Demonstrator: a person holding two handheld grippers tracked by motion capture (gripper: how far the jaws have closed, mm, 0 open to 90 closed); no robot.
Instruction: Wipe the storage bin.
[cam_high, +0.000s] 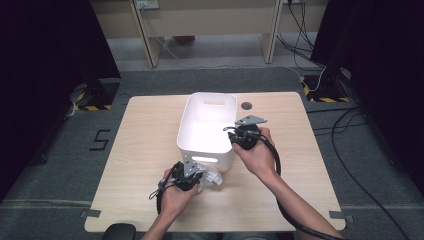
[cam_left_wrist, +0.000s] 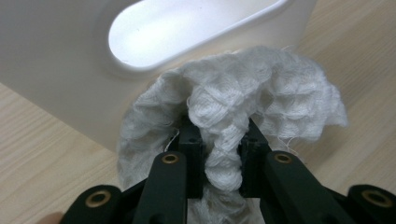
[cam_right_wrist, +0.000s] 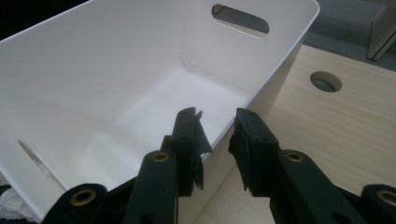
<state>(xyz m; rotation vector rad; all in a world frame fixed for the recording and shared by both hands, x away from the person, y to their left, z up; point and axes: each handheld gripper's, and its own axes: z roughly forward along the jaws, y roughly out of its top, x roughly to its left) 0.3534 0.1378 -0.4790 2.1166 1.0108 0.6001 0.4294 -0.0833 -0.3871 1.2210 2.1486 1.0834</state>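
- Left gripper (cam_left_wrist: 218, 154) pinches a soft white knitted cloth (cam_left_wrist: 233, 107) (light, floppy), at the white bin's (cam_high: 206, 131) six o'clock wall.
- Right gripper (cam_right_wrist: 215, 140), jaws straddling the bin's rim at three o'clock; whether they press it I cannot tell.
- Judged: grip bunched folds.

**White cloth pinched beside the bin**

My left hand-held gripper (cam_left_wrist: 218, 151) has its two black jaws closed on a fold of white knitted cloth (cam_left_wrist: 243, 100). The cloth bunches up and spreads wide above the jaws. Just behind it, touching or nearly so, stands a white plastic bin (cam_left_wrist: 60, 70) with an oval handle slot. Everything rests on a pale wooden tabletop (cam_left_wrist: 42, 158).
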